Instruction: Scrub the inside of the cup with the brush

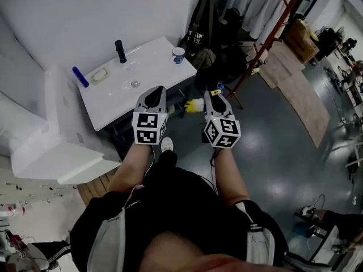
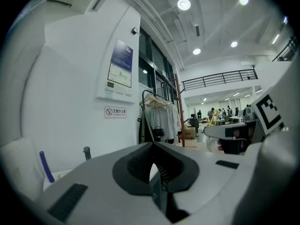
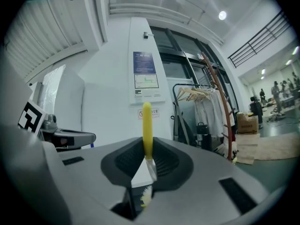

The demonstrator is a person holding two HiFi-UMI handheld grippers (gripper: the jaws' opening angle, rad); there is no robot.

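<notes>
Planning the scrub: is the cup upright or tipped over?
Upright: the cup stands on its base at the corner of the white basin, rim on top.

Head view looks steeply down from above; both gripper views look level toward the same wall sign [image 2: 115,112].
</notes>
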